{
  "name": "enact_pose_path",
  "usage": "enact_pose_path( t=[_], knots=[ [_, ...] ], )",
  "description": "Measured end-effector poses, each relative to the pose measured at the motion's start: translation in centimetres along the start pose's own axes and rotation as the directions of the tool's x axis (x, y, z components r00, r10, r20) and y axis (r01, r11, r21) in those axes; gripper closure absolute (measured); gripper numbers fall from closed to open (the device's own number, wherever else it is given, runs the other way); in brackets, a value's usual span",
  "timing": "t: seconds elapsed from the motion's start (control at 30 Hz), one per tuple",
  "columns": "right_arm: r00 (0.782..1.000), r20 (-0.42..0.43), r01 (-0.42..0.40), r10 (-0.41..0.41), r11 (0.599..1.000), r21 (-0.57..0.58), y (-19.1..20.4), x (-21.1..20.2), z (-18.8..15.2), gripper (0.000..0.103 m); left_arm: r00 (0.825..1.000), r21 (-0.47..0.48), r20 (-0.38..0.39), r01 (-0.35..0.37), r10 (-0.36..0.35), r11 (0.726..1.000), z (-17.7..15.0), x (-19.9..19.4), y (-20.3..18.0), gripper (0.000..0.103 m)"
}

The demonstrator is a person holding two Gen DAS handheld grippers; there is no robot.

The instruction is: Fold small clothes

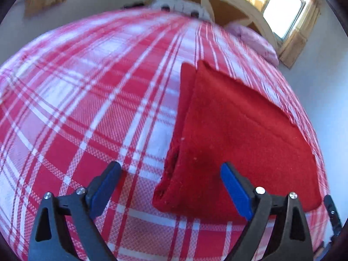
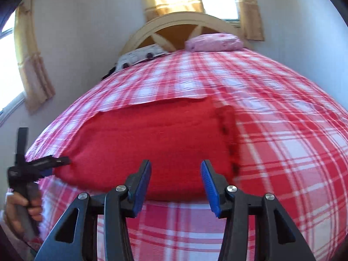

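Left wrist view: left gripper (image 1: pixel 170 180) angled down, jaws spread, empty. Right gripper (image 2: pixel 176 180) likewise unclenched, empty. Folded red garment (image 2: pixel 152 143) flat on plaid bedspread (image 2: pixel 282 130), long axis crosswise to headboard (image 2: pixel 174 25).
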State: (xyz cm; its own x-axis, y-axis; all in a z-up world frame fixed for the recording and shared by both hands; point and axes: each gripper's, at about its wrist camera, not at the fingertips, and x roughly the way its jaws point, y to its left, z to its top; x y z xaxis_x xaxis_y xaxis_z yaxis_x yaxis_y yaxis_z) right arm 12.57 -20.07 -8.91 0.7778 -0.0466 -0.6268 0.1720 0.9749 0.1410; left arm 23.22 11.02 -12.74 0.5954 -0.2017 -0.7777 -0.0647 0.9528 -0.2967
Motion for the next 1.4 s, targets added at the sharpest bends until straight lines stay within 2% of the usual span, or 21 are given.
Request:
enact_pose_path(
  t=[0.03, 0.07, 0.1, 0.13, 0.17, 0.23, 0.27, 0.3, 0.33, 0.47, 0.57, 0.67, 0.77, 0.9, 0.97, 1.07, 1.13, 1.17, 1.4],
  knots=[
    [1.000, -0.004, -0.009, 0.009, 1.000, -0.004, 0.3, 0.0, -0.2, 0.054, 1.000, -0.004, -0.001, 0.026, -0.026, 1.000, -0.2, 0.0, -0.3, 0.009],
    [1.000, -0.007, -0.017, 0.017, 1.000, -0.008, 0.6, 0.0, -0.3, 0.054, 0.999, -0.013, 0.004, 0.045, -0.045, 0.999, -0.4, -0.4, -0.4, 0.017],
    [1.000, -0.010, -0.023, 0.023, 1.000, -0.012, 0.9, 0.1, -0.5, 0.054, 0.998, -0.024, 0.011, 0.066, -0.066, 0.998, -0.6, -0.6, -0.4, 0.038],
    [1.000, -0.012, -0.028, 0.028, 1.000, -0.013, 1.1, 0.3, -0.6, 0.054, 0.997, -0.033, 0.006, 0.083, -0.083, 0.996, -0.9, -0.5, -0.4, 0.047],
    [0.999, -0.016, -0.034, 0.033, 0.999, -0.012, 1.2, 0.5, -0.7, 0.054, 0.997, -0.043, -0.002, 0.081, -0.081, 0.996, -1.1, -0.3, -0.5, 0.051],
    [0.999, -0.028, -0.041, 0.041, 0.999, -0.004, 1.4, 0.9, -0.8, 0.054, 0.997, -0.058, 0.017, 0.074, -0.073, 0.996, -1.2, -0.3, -0.5, 0.052],
    [0.998, -0.034, -0.045, 0.045, 0.999, -0.001, 1.5, 1.1, -0.7, 0.054, 0.997, -0.072, 0.019, 0.071, -0.070, 0.995, -1.0, -0.2, -0.5, 0.057],
    [0.998, -0.041, -0.049, 0.049, 0.999, 0.002, 1.5, 1.2, -0.5, 0.054, 0.996, -0.089, 0.019, 0.083, -0.082, 0.993, -0.9, -0.2, -0.4, 0.075],
    [0.997, -0.047, -0.059, 0.059, 0.998, 0.006, 1.6, 1.3, -0.1, 0.054, 0.993, -0.118, 0.008, 0.122, -0.122, 0.986, -0.7, -0.2, -0.4, 0.087],
    [0.991, -0.040, -0.126, 0.126, 0.992, -0.001, 2.2, 1.3, 2.9, 0.054, 0.992, -0.119, 0.052, 0.123, -0.118, 0.985, -0.5, -1.5, -1.1, 0.089],
    [0.975, -0.069, -0.214, 0.212, 0.976, -0.030, 3.8, 2.3, 5.9, 0.053, 0.984, -0.106, 0.115, 0.151, -0.139, 0.983, -0.4, -3.1, -2.0, 0.090],
    [0.932, -0.150, -0.335, 0.331, 0.942, 0.004, 6.1, 5.0, 8.8, 0.044, 0.976, -0.083, 0.176, 0.143, -0.127, 0.986, -0.6, -4.3, -3.0, 0.091],
    [0.892, -0.240, -0.396, 0.384, 0.918, -0.001, 9.4, 8.3, 11.1, 0.042, 0.967, -0.067, 0.220, 0.144, -0.126, 0.987, -1.1, -4.8, -3.7, 0.091],
    [0.850, -0.365, -0.424, 0.380, 0.905, -0.046, 14.1, 13.4, 12.6, 0.042, 0.953, -0.055, 0.256, 0.179, -0.159, 0.982, -1.3, -4.8, -4.2, 0.091],
    [0.818, -0.432, -0.436, 0.379, 0.899, -0.037, 15.9, 16.1, 12.9, 0.042, 0.947, -0.036, 0.273, 0.186, -0.169, 0.982, -1.4, -4.9, -4.6, 0.091],
    [0.803, -0.488, -0.423, 0.341, 0.904, -0.065, 17.6, 19.2, 13.4, 0.042, 0.940, 0.003, 0.286, 0.192, -0.185, 0.981, -1.7, -5.0, -5.2, 0.091],
    [0.772, -0.536, -0.440, 0.341, 0.896, -0.063, 18.7, 21.1, 13.7, 0.041, 0.937, 0.026, 0.297, 0.186, -0.185, 0.982, -2.1, -5.1, -5.5, 0.091],
    [0.763, -0.556, -0.438, 0.329, 0.896, -0.071, 19.4, 22.0, 13.8, 0.041, 0.935, 0.034, 0.301, 0.184, -0.185, 0.982, -2.2, -5.1, -5.6, 0.092],
    [0.758, -0.622, -0.398, 0.197, 0.895, -0.202, 23.1, 24.9, 13.0, 0.038, 0.933, 0.064, 0.306, 0.179, -0.191, 0.982, -2.6, -4.9, -6.0, 0.092]
  ],
)
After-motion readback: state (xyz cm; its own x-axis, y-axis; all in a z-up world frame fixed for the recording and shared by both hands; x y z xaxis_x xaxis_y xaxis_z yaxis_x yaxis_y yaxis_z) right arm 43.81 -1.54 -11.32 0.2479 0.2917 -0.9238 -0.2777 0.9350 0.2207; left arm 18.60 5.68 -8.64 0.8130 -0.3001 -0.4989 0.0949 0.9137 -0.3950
